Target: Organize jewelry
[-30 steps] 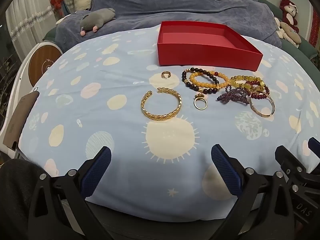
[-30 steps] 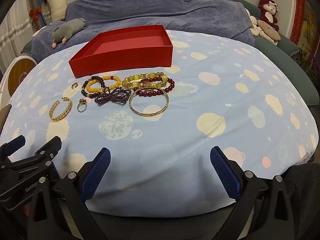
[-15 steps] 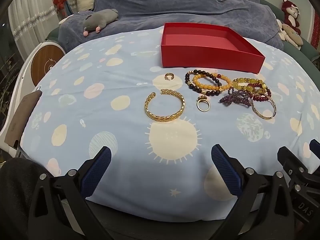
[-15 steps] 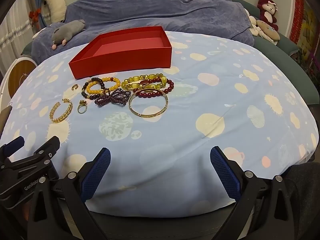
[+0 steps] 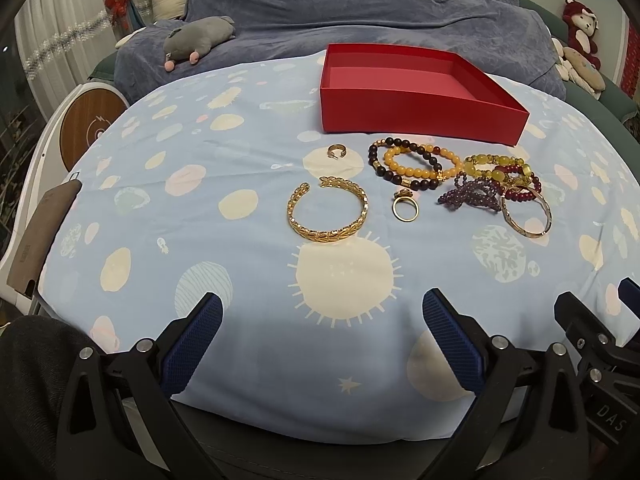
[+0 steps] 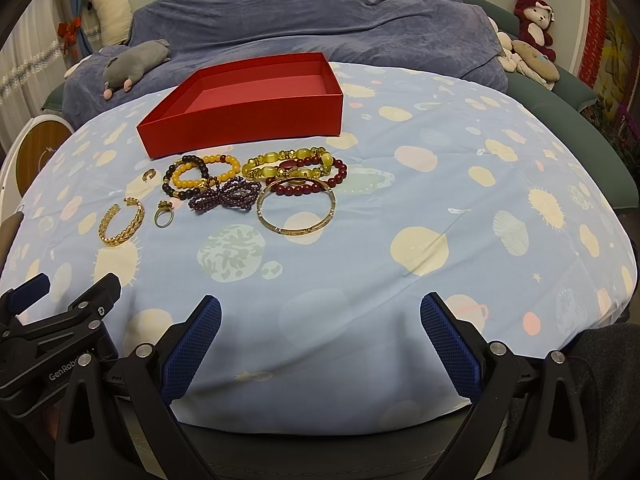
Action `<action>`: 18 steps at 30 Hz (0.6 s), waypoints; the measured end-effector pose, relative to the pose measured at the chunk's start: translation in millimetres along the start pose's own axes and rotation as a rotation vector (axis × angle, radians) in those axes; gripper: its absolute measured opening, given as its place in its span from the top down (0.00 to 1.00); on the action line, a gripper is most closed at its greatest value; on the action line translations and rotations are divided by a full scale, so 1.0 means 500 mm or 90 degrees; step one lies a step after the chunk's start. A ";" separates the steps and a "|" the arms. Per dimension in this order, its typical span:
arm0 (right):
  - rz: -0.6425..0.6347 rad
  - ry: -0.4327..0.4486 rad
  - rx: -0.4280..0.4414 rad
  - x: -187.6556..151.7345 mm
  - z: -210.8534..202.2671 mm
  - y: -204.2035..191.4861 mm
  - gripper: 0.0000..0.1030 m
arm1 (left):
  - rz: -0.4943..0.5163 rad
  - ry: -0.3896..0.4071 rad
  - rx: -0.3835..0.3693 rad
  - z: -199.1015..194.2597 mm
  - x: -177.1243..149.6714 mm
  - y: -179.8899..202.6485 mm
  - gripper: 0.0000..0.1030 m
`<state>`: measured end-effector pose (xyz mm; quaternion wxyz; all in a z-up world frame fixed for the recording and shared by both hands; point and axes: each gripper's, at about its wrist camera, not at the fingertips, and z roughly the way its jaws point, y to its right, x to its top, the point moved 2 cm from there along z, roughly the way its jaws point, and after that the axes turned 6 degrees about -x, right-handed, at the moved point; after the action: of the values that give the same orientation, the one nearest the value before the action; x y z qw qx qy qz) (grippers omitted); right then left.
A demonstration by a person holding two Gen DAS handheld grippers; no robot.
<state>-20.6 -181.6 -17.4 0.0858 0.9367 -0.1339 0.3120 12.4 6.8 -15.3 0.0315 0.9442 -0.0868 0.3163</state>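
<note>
An empty red box [image 5: 416,92] [image 6: 256,104] stands at the far side of the blue patterned cloth. In front of it lie a gold leaf cuff [image 5: 327,216] [image 6: 120,226], a gold ring [image 5: 405,209] [image 6: 164,215], a small open ring [image 5: 337,151] [image 6: 149,176], dark and orange bead bracelets [image 5: 412,166] [image 6: 196,174], a purple bead bracelet [image 5: 468,196] [image 6: 226,198], yellow and red bead bracelets [image 6: 304,170] and a thin gold bangle [image 5: 528,216] [image 6: 296,210]. My left gripper [image 5: 324,340] and my right gripper [image 6: 320,340] both stand open near the front edge, well short of the jewelry.
A grey-blue blanket [image 6: 312,28] heaps behind the box, with a grey plush [image 5: 200,40] at its left and more plush toys [image 6: 532,40] at the right. A round wooden-faced device [image 5: 90,128] stands off the table's left edge.
The left wrist view has moved slightly closer and to the left, so the jewelry sits a bit more to the right. The right gripper has barely moved. Both stay open.
</note>
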 end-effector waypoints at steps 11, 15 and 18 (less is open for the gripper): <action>0.000 0.001 0.000 0.000 -0.001 0.000 0.07 | 0.002 0.002 -0.001 0.003 0.001 0.001 0.07; -0.001 0.001 0.000 0.000 -0.001 0.001 0.07 | 0.001 0.002 0.000 0.003 0.001 0.000 0.07; 0.000 0.001 0.000 0.000 -0.001 0.000 0.07 | 0.002 0.003 -0.001 0.003 0.001 -0.001 0.07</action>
<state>-20.9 -181.6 -17.0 0.0858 0.9364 -0.1339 0.3127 13.7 7.1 -16.0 0.0319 0.9433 -0.0882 0.3184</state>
